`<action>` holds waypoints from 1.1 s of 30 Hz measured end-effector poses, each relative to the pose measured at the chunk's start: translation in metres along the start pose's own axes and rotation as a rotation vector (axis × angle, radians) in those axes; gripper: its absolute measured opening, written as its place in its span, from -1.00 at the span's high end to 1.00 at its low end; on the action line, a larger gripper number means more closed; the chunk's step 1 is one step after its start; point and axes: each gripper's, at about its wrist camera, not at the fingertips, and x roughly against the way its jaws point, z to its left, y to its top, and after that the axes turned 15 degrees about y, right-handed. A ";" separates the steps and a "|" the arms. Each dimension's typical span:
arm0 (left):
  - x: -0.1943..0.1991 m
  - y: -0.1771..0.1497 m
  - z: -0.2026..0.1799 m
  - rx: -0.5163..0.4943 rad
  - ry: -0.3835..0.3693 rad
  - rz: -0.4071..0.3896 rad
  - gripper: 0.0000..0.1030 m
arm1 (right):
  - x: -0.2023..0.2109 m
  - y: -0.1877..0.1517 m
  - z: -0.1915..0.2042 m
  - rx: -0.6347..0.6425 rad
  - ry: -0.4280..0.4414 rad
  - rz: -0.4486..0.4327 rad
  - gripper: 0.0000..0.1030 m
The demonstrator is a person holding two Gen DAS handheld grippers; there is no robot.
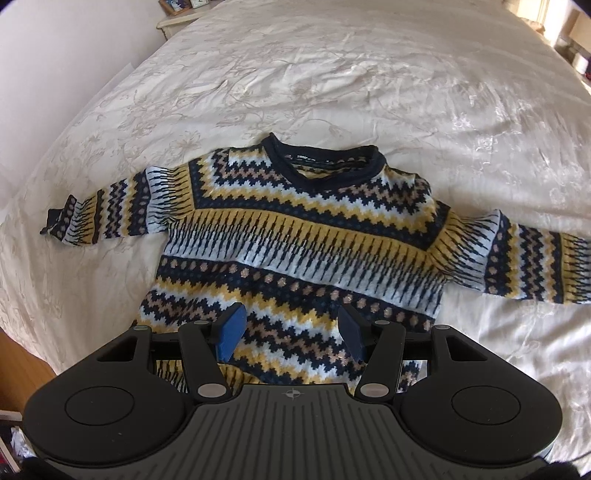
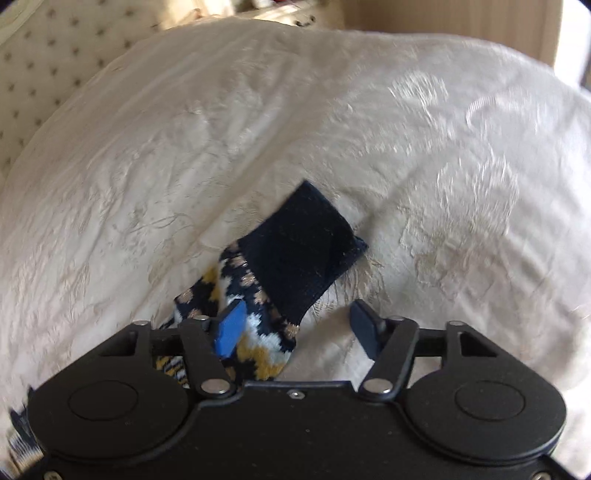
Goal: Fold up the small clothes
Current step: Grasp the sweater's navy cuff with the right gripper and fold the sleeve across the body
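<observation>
Left wrist view: a small knitted sweater (image 1: pixel 295 243), patterned in navy, yellow, white and tan zigzag bands, is seen laid flat and face up on a bed covered by a cream embroidered bedspread (image 1: pixel 332 81). Its navy collar (image 1: pixel 325 162) is turned toward the far side of the bed, and both sleeves are spread out sideways, the left sleeve (image 1: pixel 107 210) ending in a dark cuff and the right sleeve (image 1: pixel 524 262) running to the frame's edge. The left tool (image 1: pixel 291 334) is held over the lower part of the sweater's body, its blue pads (image 1: pixel 231 334) set well apart with nothing gripped between them; whether they touch the knit cannot be told. A piece of pale furniture (image 1: pixel 177 22) is seen beyond the far left corner of the bed.

In the right wrist view, which is somewhat blurred, the navy cuff (image 2: pixel 303 251) of a sleeve is seen lying on the bedspread (image 2: pixel 258 129), with the patterned knit (image 2: pixel 258 343) leading back under the right tool (image 2: pixel 297 328). The fingers of that tool are spread wide; the near pad (image 2: pixel 229 328) is seen against the patterned part of the sleeve, while the other finger stands apart over bare bedspread. Nothing is clamped.
</observation>
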 end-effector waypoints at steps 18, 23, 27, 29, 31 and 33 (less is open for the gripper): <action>-0.026 -0.004 0.038 -0.011 -0.054 -0.023 -0.05 | 0.040 -0.013 0.129 0.205 0.229 -0.091 0.65; -0.050 -0.002 0.069 -0.030 -0.102 -0.037 -0.05 | 0.048 -0.055 0.237 0.333 0.329 -0.057 0.65; -0.080 0.006 0.110 -0.042 -0.131 -0.038 -0.05 | 0.039 -0.108 0.328 0.408 0.412 -0.014 0.65; -0.094 0.010 0.133 -0.035 -0.128 -0.049 -0.05 | 0.031 -0.141 0.372 0.437 0.448 0.023 0.65; -0.109 0.014 0.158 -0.027 -0.116 -0.056 -0.05 | 0.019 -0.179 0.414 0.464 0.479 0.066 0.65; -0.124 0.019 0.183 -0.022 -0.098 -0.065 -0.05 | 0.000 -0.218 0.448 0.496 0.494 0.117 0.66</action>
